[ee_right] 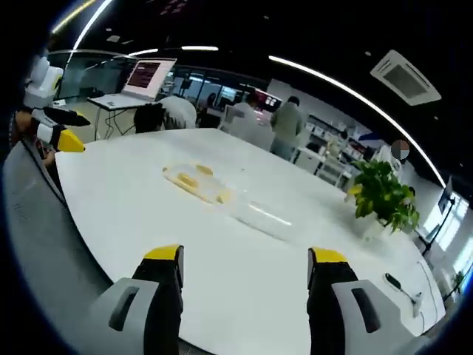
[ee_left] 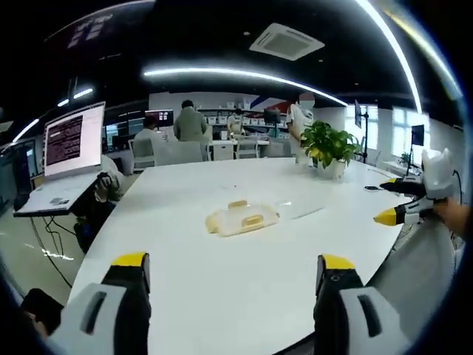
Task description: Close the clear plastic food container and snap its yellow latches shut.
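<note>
Container (ee_left: 242,217) of clear plastic with yellow latches is lying flat out on the white desk (ee_left: 222,288), well ahead of both tools and touched by neither. Nearest in the left gripper view, the left hand-held gripper (ee_left: 233,270) is hovering over the desk's near edge with its two yellow-tipped jaws standing wide apart, nothing between them. In the right gripper view, the right hand-held gripper (ee_right: 244,262) is doing the same, jaws spread and gripping nothing, with the container (ee_right: 196,182) sitting further up the desk (ee_right: 244,296) to the left of centre. A clear sheet-like piece (ee_right: 262,217) is resting on the desk just beside the container; whether it is the lid I cannot tell. The right hand-held gripper (ee_left: 395,213) is also showing at the right edge of the left gripper view, jaws parted, and the left one (ee_right: 63,133) is peeking in at the left of the right gripper view. Further back, a potted plant (ee_left: 327,148) is standing near the desk's far side. Off to the left, a laptop (ee_left: 70,148) is glowing on a small stand. At the back of the room, people (ee_left: 191,124) are standing and sitting among office desks.
</note>
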Action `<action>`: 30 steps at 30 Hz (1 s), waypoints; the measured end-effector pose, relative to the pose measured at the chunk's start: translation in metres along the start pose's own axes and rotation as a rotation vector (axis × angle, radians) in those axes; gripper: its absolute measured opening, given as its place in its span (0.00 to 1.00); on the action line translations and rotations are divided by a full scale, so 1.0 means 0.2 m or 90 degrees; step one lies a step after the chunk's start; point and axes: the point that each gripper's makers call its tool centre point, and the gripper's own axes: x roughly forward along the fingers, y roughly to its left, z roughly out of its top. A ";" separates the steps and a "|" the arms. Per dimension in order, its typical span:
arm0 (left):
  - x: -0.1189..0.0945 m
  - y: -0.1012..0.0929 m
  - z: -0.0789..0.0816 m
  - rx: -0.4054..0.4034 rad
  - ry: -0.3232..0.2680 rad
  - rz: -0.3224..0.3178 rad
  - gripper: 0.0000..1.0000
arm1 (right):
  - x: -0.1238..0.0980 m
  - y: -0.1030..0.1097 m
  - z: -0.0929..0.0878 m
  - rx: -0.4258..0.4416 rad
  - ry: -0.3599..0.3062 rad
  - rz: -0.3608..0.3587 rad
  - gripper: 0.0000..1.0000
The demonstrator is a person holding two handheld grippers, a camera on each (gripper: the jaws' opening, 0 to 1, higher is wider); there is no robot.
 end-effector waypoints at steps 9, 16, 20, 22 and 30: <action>0.14 0.11 0.20 0.063 -0.033 0.009 0.92 | 0.10 -0.06 0.12 -0.063 -0.042 0.020 0.63; 0.27 0.21 0.33 0.129 -0.044 -0.005 0.93 | 0.20 -0.10 0.20 -0.119 -0.067 0.036 0.59; 0.34 0.24 0.42 0.207 -0.061 -0.014 0.93 | 0.27 -0.14 0.28 -0.167 -0.093 0.042 0.60; 0.38 0.25 0.48 0.242 -0.080 -0.023 0.92 | 0.30 -0.16 0.31 -0.176 -0.092 0.046 0.59; 0.56 0.32 0.56 0.269 -0.080 -0.026 0.96 | 0.42 -0.19 0.39 -0.185 -0.096 0.056 0.62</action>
